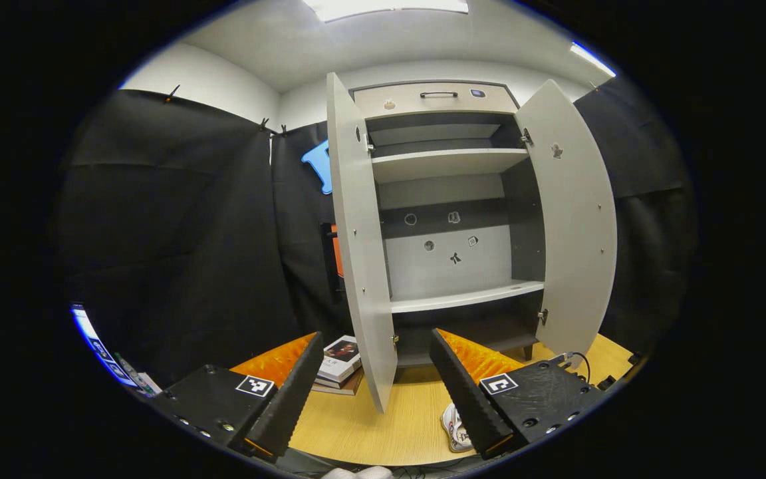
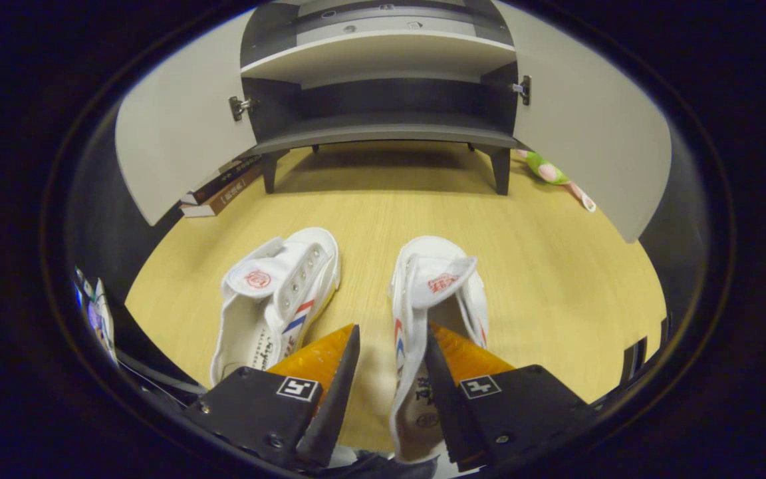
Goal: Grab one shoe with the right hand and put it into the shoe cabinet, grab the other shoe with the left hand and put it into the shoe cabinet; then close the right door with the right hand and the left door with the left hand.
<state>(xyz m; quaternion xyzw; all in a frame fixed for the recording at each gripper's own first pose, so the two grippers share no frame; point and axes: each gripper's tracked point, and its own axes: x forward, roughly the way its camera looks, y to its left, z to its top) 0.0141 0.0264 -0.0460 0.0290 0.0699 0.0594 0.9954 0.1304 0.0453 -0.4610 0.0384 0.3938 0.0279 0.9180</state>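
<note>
On the tabletop [image 2: 542,266], right gripper view: two white shoes, side by side, toes toward the cabinet [image 2: 383,126].
- Left shoe [image 2: 276,299]: lying just left of the right gripper [image 2: 393,362], tilted, tongue with red mark upward, red and blue stripes on its side. Untouched.
- Right shoe [image 2: 433,299]: heel end at the right gripper. One finger sits inside the shoe opening, the other outside its left wall, so the wall lies between them; jaws released, a clear gap showing on the left side. Whether the inner finger touches the wall is hard to tell.
- Cabinet: both doors swung wide, bottom compartment empty, raised on short dark legs.
- Books [image 2: 220,193]: stacked on the tabletop behind the left door.
- Green and pink toy [image 2: 549,171]: on the tabletop near the right door.

Left gripper view, higher up, facing the cabinet [image 1: 449,199]:
- Left gripper [image 1: 373,372]: released, fingers wide apart, holding nothing, hanging above the tabletop [image 1: 370,419].
- Left door [image 1: 360,239] and right door [image 1: 576,219]: open.
- Shelves: two pale ones, bare; drawer [image 1: 436,98] with dark handle on top.
- Shoe [image 1: 455,429]: partly visible behind the right-hand finger.
- Books [image 1: 340,364]: beside the left door's foot.
</note>
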